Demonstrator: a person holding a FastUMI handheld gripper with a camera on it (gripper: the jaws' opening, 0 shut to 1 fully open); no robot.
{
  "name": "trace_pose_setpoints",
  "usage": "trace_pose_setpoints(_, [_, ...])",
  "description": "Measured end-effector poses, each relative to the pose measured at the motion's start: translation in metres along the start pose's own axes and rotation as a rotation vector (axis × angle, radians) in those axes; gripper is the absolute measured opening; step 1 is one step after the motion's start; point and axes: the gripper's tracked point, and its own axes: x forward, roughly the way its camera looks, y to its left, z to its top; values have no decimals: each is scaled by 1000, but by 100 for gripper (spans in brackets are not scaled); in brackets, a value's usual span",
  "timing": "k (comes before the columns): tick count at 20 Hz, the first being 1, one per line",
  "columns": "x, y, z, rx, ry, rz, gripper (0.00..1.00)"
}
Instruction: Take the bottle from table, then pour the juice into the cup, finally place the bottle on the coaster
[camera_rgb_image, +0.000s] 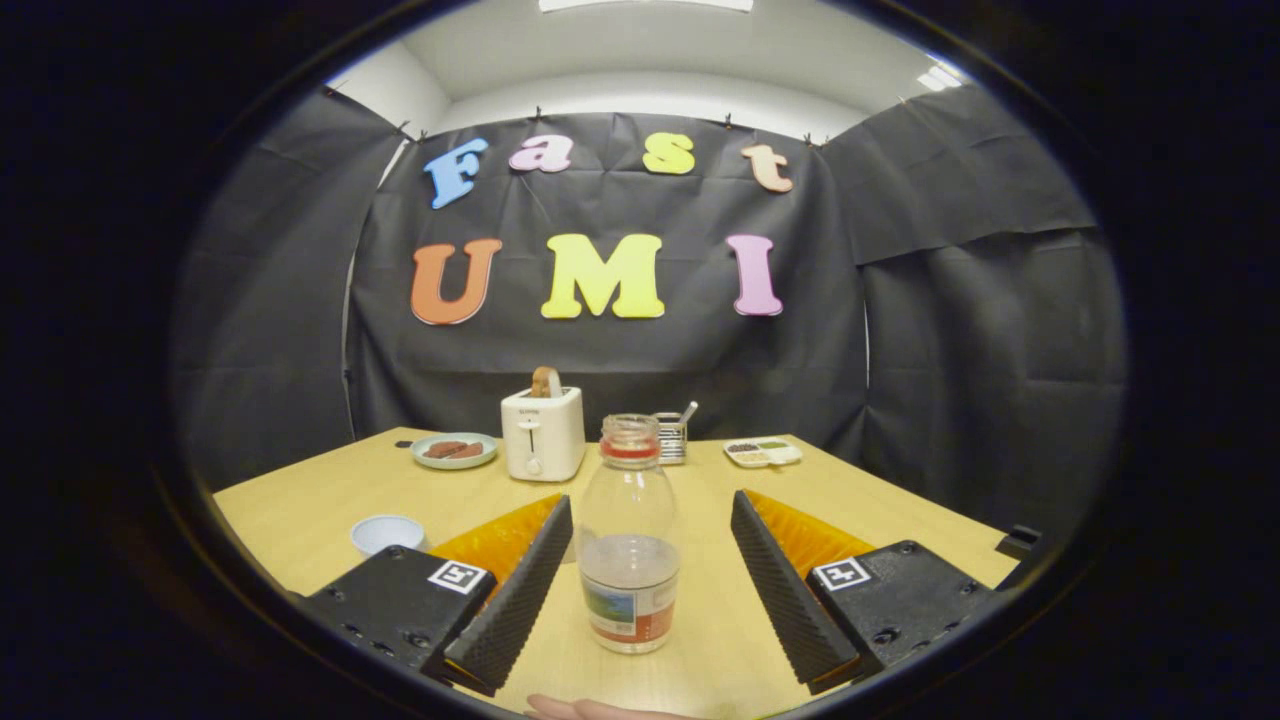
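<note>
Bottle (628, 540) upright on worktop (330, 500), between spread jaws of gripper (640, 590), neither touching. Grasp pending; pour into cup (387, 533) & placing on coaster remain.

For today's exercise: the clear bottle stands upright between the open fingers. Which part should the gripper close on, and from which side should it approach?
Grip the bottle on its straight, wide body near the label, coming level from the near side as the gripper already faces it. It stands upright with no cap, so squeezing the body sideways should keep it vertical and the juice inside.
</note>
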Motion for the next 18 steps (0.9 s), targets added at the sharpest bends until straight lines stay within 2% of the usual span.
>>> trace_pose_setpoints(10, [22,9,-41,-29,14,26,100])
trace_pose_setpoints(16, [41,6,-46,-25,22,-4,100])
trace_pose_setpoints(18, [42,8,-44,-50,1,-7,94])
